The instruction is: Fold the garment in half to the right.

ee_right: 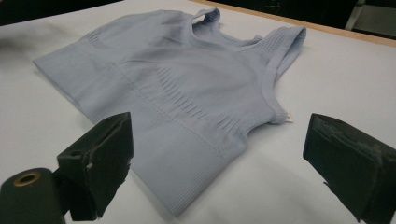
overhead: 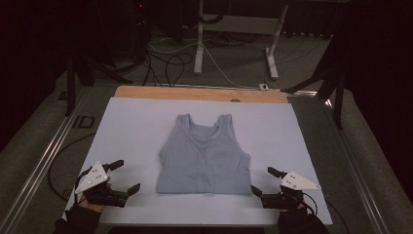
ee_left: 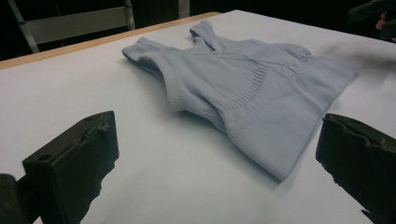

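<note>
Top flat mid-sheet; wide bare margins; claws flank hem.

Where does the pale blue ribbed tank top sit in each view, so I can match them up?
High view: pale blue ribbed tank top flat at the white sheet's centre.
Left gripper view: upper centre-right, hem corner nearest.
Right gripper view: centre-left, hem corner nearest.
Shared landmark: the wooden table edge beyond the straps.
</note>
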Motion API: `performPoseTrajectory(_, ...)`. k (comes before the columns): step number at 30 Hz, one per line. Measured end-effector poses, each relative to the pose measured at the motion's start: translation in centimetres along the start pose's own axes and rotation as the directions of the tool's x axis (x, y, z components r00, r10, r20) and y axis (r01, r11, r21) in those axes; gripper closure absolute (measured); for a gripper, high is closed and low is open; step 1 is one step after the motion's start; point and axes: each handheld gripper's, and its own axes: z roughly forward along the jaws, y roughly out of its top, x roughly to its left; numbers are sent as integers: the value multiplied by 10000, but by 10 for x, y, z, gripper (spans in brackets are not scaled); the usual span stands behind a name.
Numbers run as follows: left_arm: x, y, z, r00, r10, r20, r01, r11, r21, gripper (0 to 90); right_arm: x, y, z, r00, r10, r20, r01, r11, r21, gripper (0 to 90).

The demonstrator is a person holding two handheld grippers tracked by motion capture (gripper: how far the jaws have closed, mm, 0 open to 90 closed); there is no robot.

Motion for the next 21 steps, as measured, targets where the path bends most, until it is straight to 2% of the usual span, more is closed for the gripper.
performPoseTrajectory(18, -1, 2, 0, 10000, 17, -20, -17, 10000, -7, 0, 1, 2, 4, 9999, 86, -51, -86, 10000, 44, 84)
performPoseTrajectory(21, -1, 4, 2, 9999, -51, 107, 51, 10000, -26, 0, 1, 3, 4, 9997, 187, -164, -186, 9998, 97, 84)
